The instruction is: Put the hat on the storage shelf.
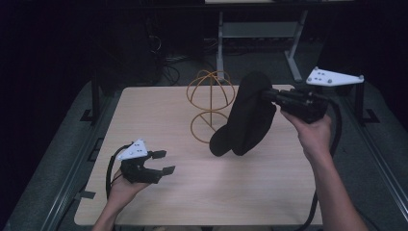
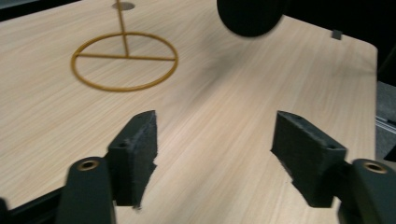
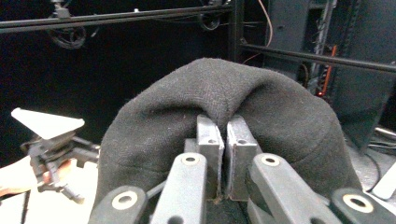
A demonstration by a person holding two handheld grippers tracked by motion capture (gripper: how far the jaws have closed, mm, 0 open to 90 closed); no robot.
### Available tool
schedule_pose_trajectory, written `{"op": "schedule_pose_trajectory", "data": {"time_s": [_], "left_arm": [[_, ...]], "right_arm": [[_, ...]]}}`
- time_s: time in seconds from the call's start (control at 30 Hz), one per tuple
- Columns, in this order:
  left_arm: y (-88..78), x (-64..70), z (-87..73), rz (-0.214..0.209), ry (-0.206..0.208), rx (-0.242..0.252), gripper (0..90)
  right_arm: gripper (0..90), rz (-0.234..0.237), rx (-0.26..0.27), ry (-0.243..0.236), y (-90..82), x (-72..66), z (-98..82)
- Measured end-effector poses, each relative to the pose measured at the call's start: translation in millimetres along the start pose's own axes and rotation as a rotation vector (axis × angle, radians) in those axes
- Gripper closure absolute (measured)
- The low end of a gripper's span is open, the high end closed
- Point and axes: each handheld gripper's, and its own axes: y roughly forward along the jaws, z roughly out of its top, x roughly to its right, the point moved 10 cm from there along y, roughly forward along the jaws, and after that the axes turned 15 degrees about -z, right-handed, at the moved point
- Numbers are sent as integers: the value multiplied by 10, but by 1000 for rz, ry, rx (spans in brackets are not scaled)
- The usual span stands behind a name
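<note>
Black fabric catches our eye straight away in the high view: a soft dark hat hangs in the air above the middle of the pale wooden table, pinched at its upper edge by the right gripper, which we see coming in from the right side with its jaws clamped tight on the cloth. Just behind and left of the hat stands a golden wire stand, its ball-shaped top partly overlapped by the hat. Down at the near left we spot the left gripper, low over the table, well apart from the hat, jaws spread with nothing between them. Now the left gripper view: we look past two black pads held wide apart over bare wood, and ahead lies the stand's round wire base with its thin post rising, while the hat's rounded lower end dangles at the top edge, clear of the tabletop. Over to the right gripper view: we see the pads pressed together on a fold of the hat, the cloth bulging around both sides, and the left gripper sits far off at the lower left.
</note>
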Motion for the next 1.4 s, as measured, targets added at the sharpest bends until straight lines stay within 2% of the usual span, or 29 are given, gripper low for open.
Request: {"op": "schedule_pose_trajectory", "data": {"time_s": [0.13, 0.27, 0.4, 0.47, 0.67, 0.73, 0.97, 1.27, 1.4], "left_arm": [[-29, -35, -28, 18, 3, -10, 291], [-35, -76, -64, 37, 6, -19, 285], [-58, -121, -100, 53, -7, -15, 282], [-72, -144, -107, 63, -5, -14, 279], [-77, -153, -110, 59, -20, -5, 271], [-71, -157, -110, 62, -13, -9, 268], [-76, -176, -112, 71, -16, -6, 268], [-61, -223, -168, 74, -17, -42, 263], [-53, -210, -158, 70, -29, -28, 263]], "right_arm": [[866, -21, -9, -17, 93, 32, 101], [866, -43, -30, -45, 326, 72, 294], [866, -50, -41, -49, 461, 84, 371], [866, -52, -63, -61, 612, 81, 424], [865, -50, -84, -59, 800, 69, 459], [865, -56, -97, -66, 882, 74, 463], [865, -59, -120, -65, 1026, 85, 511], [864, -57, -159, -64, 1315, 80, 557], [863, -60, -170, -60, 1412, 96, 563]]}}
